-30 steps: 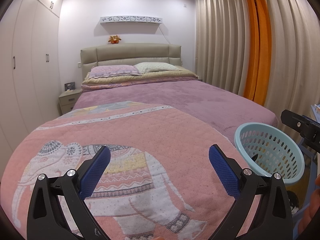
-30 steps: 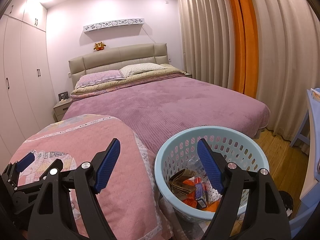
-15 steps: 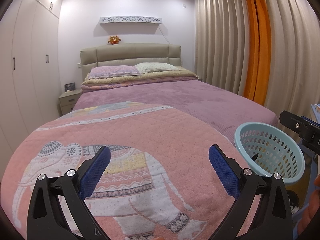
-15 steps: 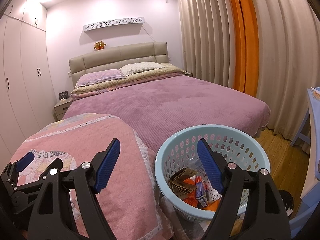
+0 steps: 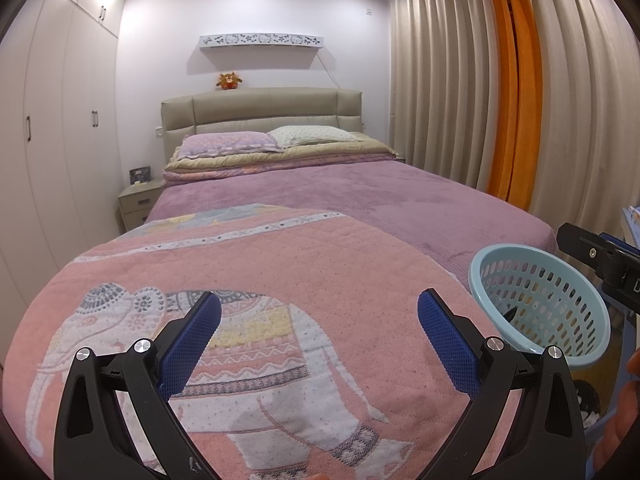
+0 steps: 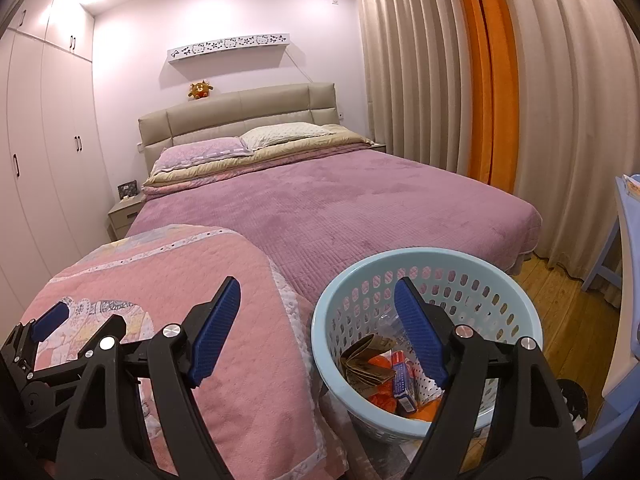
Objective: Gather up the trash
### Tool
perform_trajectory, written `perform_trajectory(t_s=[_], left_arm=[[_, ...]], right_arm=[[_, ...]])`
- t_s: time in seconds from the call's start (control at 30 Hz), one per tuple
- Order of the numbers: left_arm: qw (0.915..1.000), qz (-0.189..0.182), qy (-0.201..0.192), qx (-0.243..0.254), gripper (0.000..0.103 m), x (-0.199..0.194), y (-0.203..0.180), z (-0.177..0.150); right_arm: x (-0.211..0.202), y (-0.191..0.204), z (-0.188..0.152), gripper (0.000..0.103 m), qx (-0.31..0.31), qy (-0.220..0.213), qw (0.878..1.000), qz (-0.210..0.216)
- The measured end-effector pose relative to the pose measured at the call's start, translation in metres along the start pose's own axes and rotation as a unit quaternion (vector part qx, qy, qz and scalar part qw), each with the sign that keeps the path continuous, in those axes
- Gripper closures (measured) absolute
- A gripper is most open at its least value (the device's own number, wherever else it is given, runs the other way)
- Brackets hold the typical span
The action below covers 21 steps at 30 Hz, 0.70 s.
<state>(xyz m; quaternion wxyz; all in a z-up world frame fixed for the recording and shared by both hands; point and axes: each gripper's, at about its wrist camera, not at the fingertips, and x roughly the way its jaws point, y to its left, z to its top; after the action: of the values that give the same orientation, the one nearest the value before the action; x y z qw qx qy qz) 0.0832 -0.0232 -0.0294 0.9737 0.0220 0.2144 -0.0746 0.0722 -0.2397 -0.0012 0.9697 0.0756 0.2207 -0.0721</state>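
Note:
A light blue perforated basket [image 6: 520,308] stands at the foot of the bed; it also shows in the left wrist view [image 5: 592,320]. Inside lie trash items: a brown folded paper piece [image 6: 366,364], orange wrapping [image 6: 380,394] and a small blue-and-red packet [image 6: 402,380]. My right gripper [image 6: 318,308] is open and empty, its right finger over the basket. My left gripper [image 5: 320,308] is open and empty above the pink elephant blanket [image 5: 248,304]. The left gripper shows at the lower left of the right wrist view [image 6: 48,320].
A bed with a purple cover [image 6: 360,204] and pillows fills the middle. White wardrobes [image 5: 52,140] line the left wall, a nightstand [image 5: 138,200] stands beside the bed. Beige and orange curtains [image 6: 492,80] hang right. A blue chair [image 6: 616,240] stands on the wooden floor [image 6: 568,320].
Nothing has clearly changed; both grippers stay open, and the views shift only very slightly.

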Motion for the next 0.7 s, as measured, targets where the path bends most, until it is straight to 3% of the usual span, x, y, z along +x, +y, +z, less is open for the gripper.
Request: perform_trajectory(t_s=[0.7], left_arm=[[0.9995,0.029,-0.005,0.011,0.008,-0.031,0.019,0.025]], right_arm=[[0.002,0.01,0.017,0.028,-0.003,-0.003,1.0,0.009]])
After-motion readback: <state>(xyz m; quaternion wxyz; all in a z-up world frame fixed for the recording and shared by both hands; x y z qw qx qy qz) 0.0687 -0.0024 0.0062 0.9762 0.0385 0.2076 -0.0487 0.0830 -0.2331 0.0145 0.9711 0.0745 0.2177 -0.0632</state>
